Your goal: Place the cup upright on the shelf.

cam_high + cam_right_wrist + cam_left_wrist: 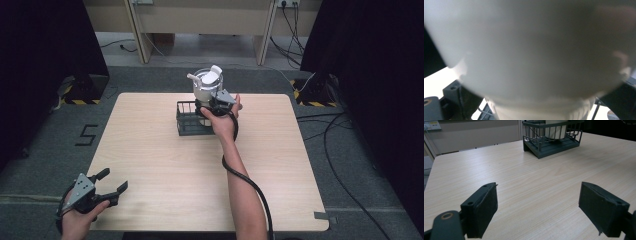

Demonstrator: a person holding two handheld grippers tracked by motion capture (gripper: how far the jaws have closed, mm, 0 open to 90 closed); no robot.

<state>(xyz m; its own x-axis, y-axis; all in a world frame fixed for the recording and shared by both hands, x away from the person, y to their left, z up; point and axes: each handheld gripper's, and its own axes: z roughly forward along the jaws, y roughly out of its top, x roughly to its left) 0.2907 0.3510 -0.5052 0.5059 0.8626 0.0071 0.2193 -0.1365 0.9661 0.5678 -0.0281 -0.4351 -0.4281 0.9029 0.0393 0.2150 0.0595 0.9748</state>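
- Right hand-held gripper (212,102) sits at the white jug (208,84), which stands in the dark wire basket (186,121) at the worktop's (165,165) far side; jaws spread wide either side of the jug's body, whether the pads press on it I cannot tell
- Jug upright in basket, probably so the walls steady it
- Left hand-held gripper (111,186) open and empty, parked at the near-left corner, out of the way
- No readable writing on jug or basket

- right gripper view: white container (531,50) too close, fully blurred; top cut off by frame
- whether the pads touch it: can't tell
- left gripper view: wire basket (554,142) top cropped; container inside mostly cut off
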